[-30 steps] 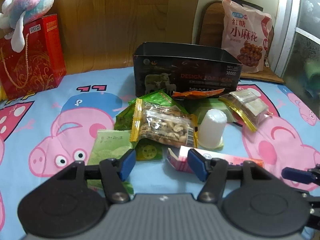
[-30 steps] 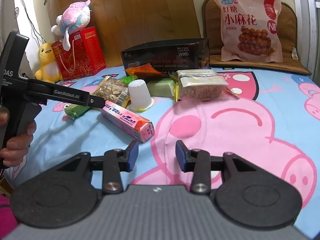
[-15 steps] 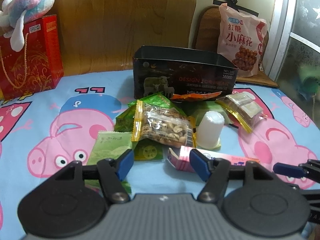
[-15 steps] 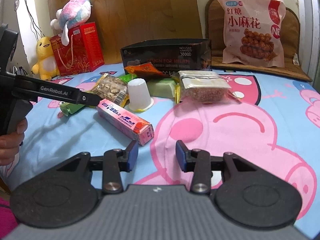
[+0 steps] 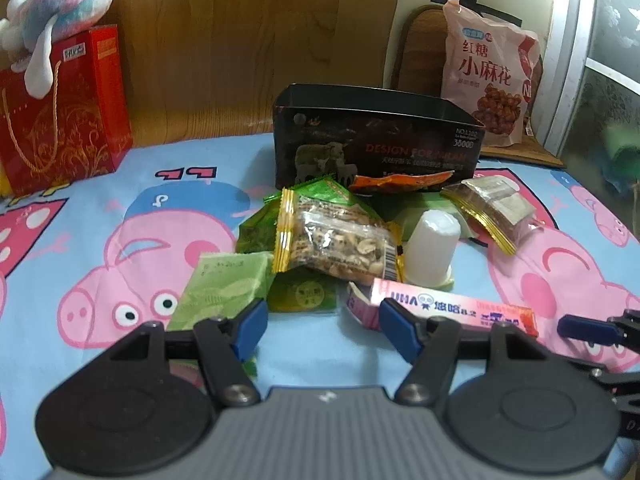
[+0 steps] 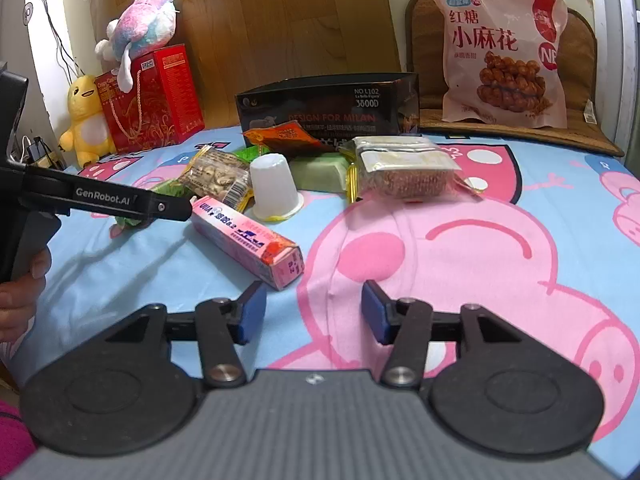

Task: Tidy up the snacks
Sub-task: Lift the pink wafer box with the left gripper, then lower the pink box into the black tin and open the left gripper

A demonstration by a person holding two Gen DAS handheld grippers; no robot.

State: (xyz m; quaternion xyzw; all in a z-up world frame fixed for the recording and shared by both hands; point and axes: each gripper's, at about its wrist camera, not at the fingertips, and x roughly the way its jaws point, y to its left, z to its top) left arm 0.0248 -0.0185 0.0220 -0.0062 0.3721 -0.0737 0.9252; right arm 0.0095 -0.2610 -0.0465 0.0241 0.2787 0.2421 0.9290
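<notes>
Fingers (image 6: 252, 316) of both grippers stand released and empty near a pink rectangular candy box (image 6: 248, 242) with one crumpled end.

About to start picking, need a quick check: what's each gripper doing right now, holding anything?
Left gripper: open, holding nothing; its tips hang near the pink candy box.
Right gripper: open, empty; its jaws have just been opening wider.

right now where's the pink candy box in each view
Left wrist view: the pink candy box lies low and right of centre, just past the left claw.
Right wrist view: it lies left of centre, angled toward the right claw.
Shared landmark: the white cup standing just behind it.
</notes>
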